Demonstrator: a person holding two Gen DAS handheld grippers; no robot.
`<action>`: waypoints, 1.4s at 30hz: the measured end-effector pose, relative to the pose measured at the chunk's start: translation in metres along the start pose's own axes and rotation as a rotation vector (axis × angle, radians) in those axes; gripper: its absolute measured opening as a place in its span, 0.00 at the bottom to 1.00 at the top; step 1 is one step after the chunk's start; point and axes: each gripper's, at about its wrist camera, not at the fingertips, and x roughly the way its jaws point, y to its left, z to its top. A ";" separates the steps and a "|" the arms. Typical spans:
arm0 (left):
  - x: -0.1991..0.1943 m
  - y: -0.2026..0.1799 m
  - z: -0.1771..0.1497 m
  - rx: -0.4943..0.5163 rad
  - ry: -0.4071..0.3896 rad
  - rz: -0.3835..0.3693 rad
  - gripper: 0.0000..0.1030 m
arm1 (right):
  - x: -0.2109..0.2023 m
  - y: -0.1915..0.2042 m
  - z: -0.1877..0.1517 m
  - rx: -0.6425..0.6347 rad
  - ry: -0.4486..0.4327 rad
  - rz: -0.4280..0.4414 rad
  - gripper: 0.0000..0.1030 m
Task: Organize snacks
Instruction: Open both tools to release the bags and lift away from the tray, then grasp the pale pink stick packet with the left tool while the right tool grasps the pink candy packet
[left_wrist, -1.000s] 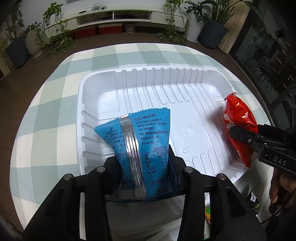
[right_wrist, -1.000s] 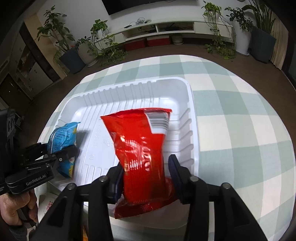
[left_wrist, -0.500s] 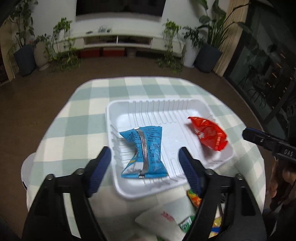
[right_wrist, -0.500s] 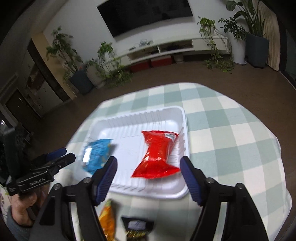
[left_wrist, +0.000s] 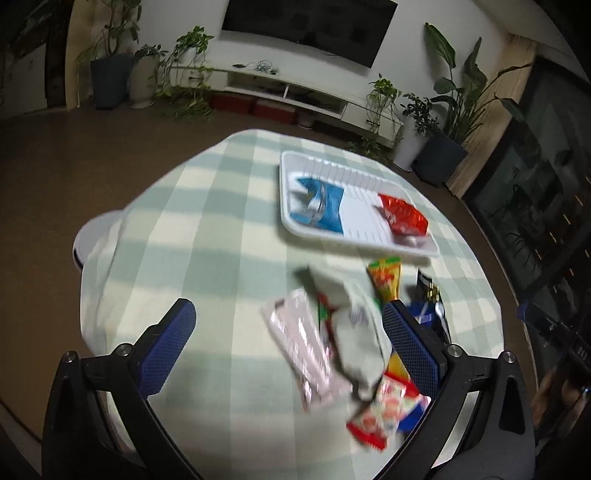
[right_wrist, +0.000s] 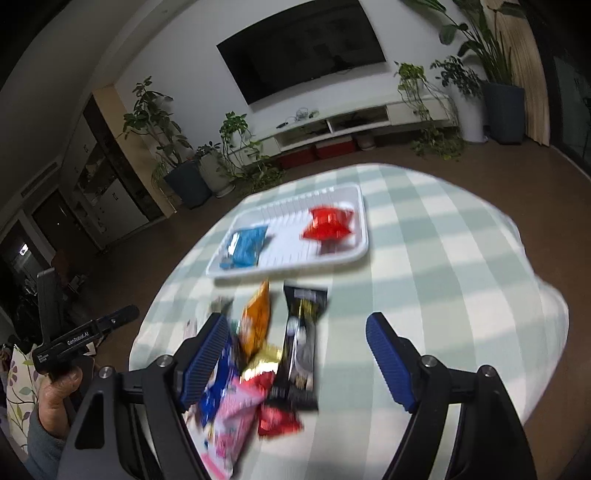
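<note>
Snacks: the blue packet (left_wrist: 320, 206) and red packet (left_wrist: 402, 220) sit in the white tray (left_wrist: 364, 243), well ahead of my fingers. Both my left gripper (left_wrist: 288, 350) and right gripper (right_wrist: 297, 360) have just been opening, holding nothing, over the loose pile (right_wrist: 258, 373) on the counter (left_wrist: 207, 236).

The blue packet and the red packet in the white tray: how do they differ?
The blue packet lies at the tray's left end in the right wrist view; the red packet lies toward its right end. The blue packet shows a silvery strip down its middle; the red packet looks glossy and crinkled, pinched at the waist. Both lie flat inside the tray, apart from each other, and neither is held.
</note>
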 end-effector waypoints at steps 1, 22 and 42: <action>-0.001 0.001 -0.011 -0.002 0.016 0.005 0.99 | -0.003 -0.001 -0.010 0.012 0.008 0.000 0.77; 0.079 -0.025 -0.040 0.049 0.222 0.118 0.64 | -0.005 0.031 -0.090 -0.016 0.076 0.014 0.77; 0.096 -0.015 -0.023 0.069 0.230 0.133 0.28 | 0.000 0.035 -0.096 -0.048 0.075 -0.002 0.77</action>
